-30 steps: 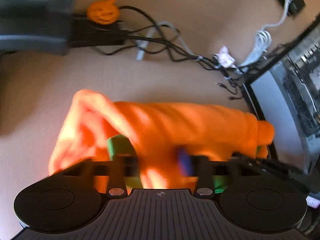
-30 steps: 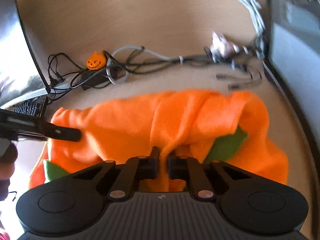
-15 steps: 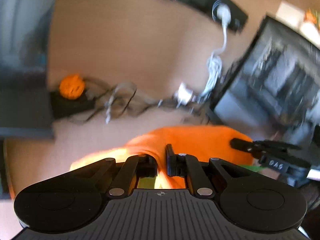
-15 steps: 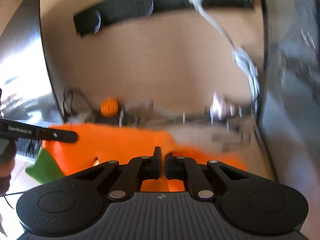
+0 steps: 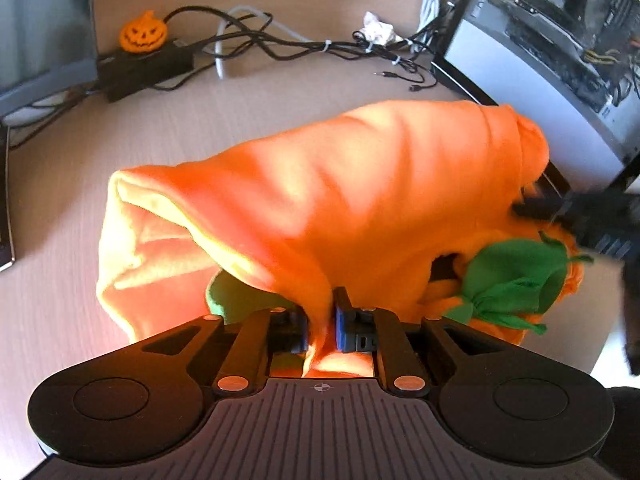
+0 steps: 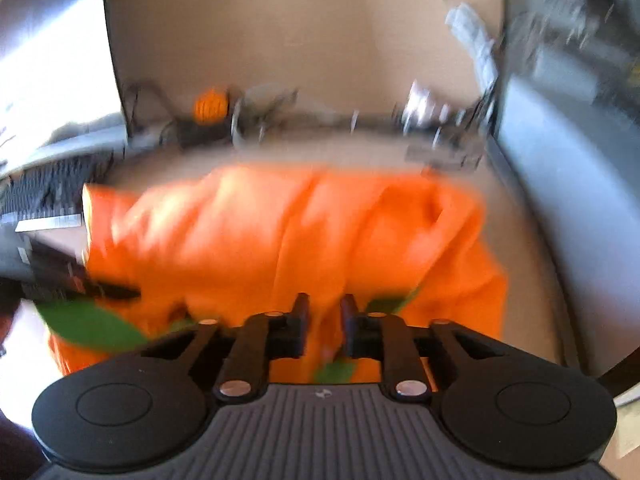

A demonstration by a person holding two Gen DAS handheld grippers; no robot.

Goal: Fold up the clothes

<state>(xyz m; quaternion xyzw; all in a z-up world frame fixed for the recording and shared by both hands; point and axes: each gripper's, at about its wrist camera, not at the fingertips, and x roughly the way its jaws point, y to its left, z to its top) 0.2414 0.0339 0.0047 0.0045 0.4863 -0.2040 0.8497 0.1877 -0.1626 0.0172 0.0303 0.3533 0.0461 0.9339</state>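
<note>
An orange fleece garment (image 5: 360, 184) with green leaf patches (image 5: 516, 276) lies bunched on the tan desk (image 5: 60, 160). My left gripper (image 5: 322, 308) is shut on a fold of its near edge, and the orange cloth is pinched between the blue pads. In the blurred right wrist view the same garment (image 6: 260, 240) spreads ahead of my right gripper (image 6: 324, 308). Its jaws are opening, and orange cloth still hangs in the gap between them. The right gripper's dark finger (image 5: 536, 206) shows at the garment's right end, and the left one (image 6: 100, 286) at its left end.
Behind the garment stands a small orange pumpkin figure (image 5: 144, 34) on a black box (image 5: 146, 68), amid tangled cables (image 5: 300, 44) and a crumpled paper (image 5: 376, 30). An open computer case (image 5: 560, 40) borders the desk on the right. A keyboard (image 6: 48, 188) lies at the left.
Both grippers have swung back down and carried the orange cloth with them, so it now drapes over itself. The right jaws, shut before, have parted. The left stays shut on cloth.
</note>
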